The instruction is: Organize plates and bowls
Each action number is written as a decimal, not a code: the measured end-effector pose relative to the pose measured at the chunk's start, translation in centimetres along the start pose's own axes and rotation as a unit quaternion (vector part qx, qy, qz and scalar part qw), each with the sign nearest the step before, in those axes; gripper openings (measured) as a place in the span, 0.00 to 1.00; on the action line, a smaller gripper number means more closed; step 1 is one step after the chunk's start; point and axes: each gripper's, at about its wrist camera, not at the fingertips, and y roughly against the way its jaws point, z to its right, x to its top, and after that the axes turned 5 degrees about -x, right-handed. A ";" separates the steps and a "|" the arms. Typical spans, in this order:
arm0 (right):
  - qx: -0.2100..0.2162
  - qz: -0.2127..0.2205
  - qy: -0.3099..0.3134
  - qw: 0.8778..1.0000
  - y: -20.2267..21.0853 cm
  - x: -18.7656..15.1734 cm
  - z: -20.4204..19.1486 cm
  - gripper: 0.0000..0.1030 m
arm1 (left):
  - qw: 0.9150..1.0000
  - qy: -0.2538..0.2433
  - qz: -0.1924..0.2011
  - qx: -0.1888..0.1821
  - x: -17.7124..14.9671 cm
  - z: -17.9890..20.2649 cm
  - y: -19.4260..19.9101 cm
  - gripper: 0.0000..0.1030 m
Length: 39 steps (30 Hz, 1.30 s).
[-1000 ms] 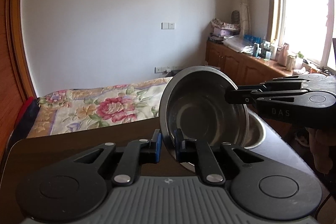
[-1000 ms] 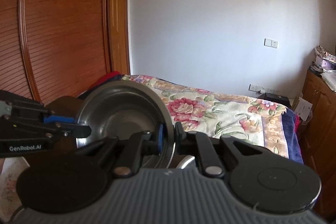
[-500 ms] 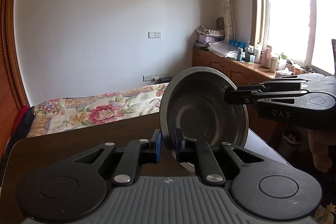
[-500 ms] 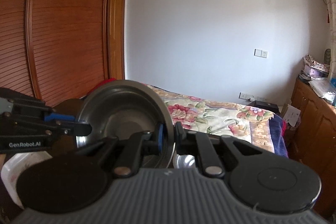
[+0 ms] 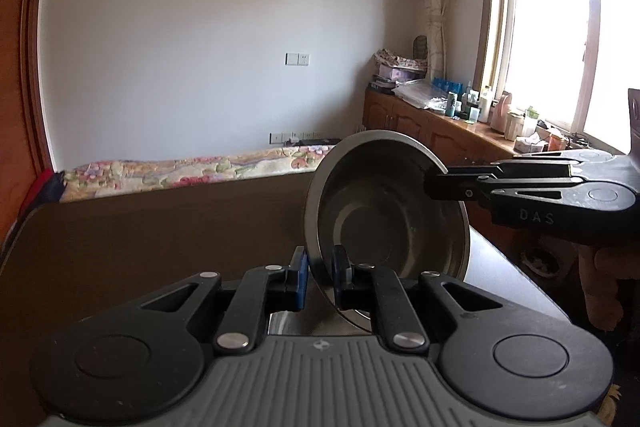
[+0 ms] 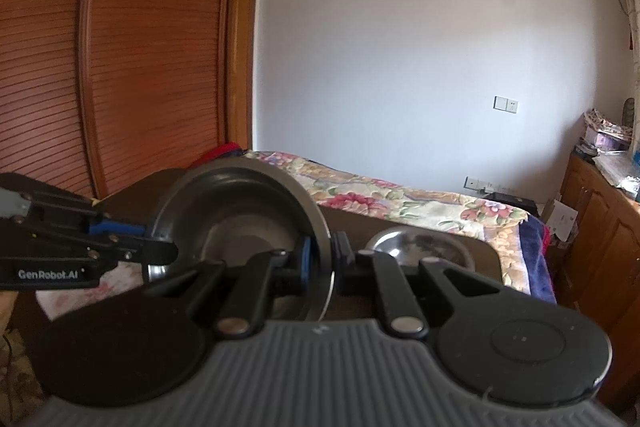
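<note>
Steel bowl [image 5: 384, 211]: tilted above table [image 5: 140, 247], rim pinched by left gripper [image 5: 320, 277] and right gripper [image 6: 324, 263] on opposite sides, likely steadying carry toward second bowl [image 6: 420, 247].

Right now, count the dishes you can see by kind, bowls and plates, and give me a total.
Steel bowls: 2 (held bowl, resting bowl)
Plates: 1 (white floral plate, partly hidden)
Total: 3
</note>
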 end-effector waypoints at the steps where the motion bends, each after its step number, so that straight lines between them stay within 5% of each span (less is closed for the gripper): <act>1: 0.002 -0.001 -0.003 1.000 0.1 -0.3 -0.1 0.13 | 1.000 0.003 -0.002 -0.002 -0.4 0.0 0.0 0.41; 19: 0.008 -0.028 -0.015 0.999 0.7 -5.2 -2.3 0.12 | 0.999 0.014 -0.039 -0.004 -4.3 -0.5 -1.5 0.41; 39: 0.008 -0.029 -0.018 0.999 -0.8 -7.1 -2.9 0.13 | 1.000 -0.012 -0.022 0.019 -5.3 -0.4 -2.3 0.41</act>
